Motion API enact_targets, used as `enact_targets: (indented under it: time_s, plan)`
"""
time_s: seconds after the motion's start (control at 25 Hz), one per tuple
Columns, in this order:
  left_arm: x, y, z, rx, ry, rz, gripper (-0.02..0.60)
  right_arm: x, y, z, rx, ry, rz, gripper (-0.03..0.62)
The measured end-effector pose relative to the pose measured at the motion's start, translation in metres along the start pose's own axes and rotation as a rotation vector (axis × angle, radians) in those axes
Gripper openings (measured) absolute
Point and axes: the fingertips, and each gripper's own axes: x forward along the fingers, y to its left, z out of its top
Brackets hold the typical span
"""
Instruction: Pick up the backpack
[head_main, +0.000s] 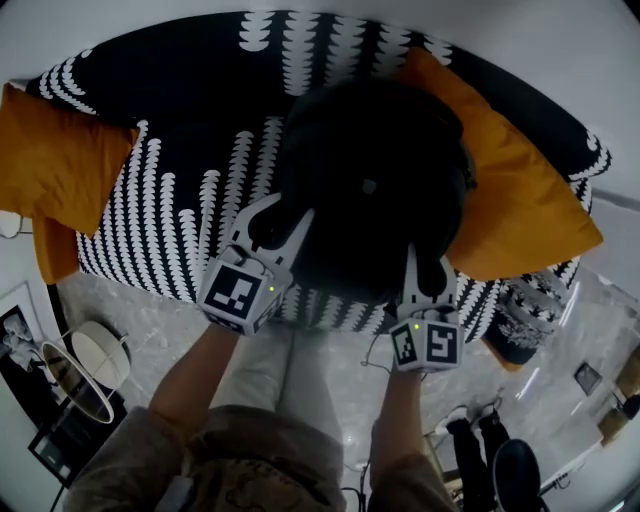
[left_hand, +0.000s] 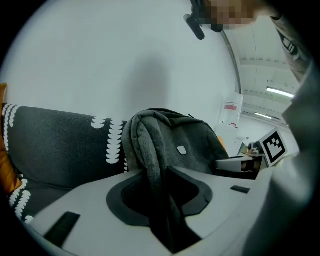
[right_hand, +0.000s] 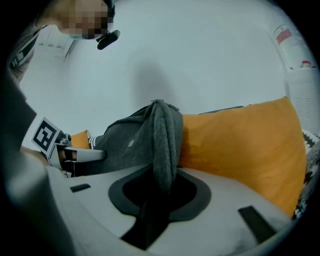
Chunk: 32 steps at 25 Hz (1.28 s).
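Note:
A dark grey backpack (head_main: 370, 190) stands upright on a black sofa (head_main: 170, 210) with white patterning. In the head view my left gripper (head_main: 280, 225) is at the bag's lower left side and my right gripper (head_main: 428, 265) at its lower right. The left gripper view shows the left gripper (left_hand: 162, 200) shut on a grey shoulder strap (left_hand: 150, 150) that runs down between the jaws from the backpack (left_hand: 190, 145). In the right gripper view, the right gripper (right_hand: 157, 200) is shut on the other strap (right_hand: 164, 140) of the backpack (right_hand: 125, 145).
A large orange cushion (head_main: 510, 200) leans right beside the bag, seen close as the cushion (right_hand: 240, 145) in the right gripper view. Another orange cushion (head_main: 55, 160) lies at the sofa's left end. On the floor are a round lamp (head_main: 90, 360) and shoes (head_main: 470, 440).

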Motion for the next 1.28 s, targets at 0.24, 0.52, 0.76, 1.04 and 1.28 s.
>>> enact_targets:
  time_s: [0.24,0.52,0.76,1.04,1.28]
  plan:
    - [-0.02,-0.017,0.014,0.013,0.0,-0.03,0.089,-0.023,0.009,0.005,0.039,-0.011,-0.009,0.066]
    - [-0.062,-0.044,0.065,0.05,0.015,-0.049,0.087,-0.071,0.033,0.038,0.1,-0.037,-0.02,0.061]
    - [-0.113,-0.066,0.136,0.054,0.014,-0.044,0.087,-0.122,0.062,0.108,0.106,-0.053,-0.013,0.061]
    - [-0.178,-0.102,0.215,0.076,-0.006,-0.061,0.087,-0.191,0.097,0.186,0.088,-0.074,-0.008,0.06]
    - [-0.22,-0.128,0.258,0.103,-0.077,-0.074,0.087,-0.235,0.115,0.226,0.054,-0.127,0.014,0.06]
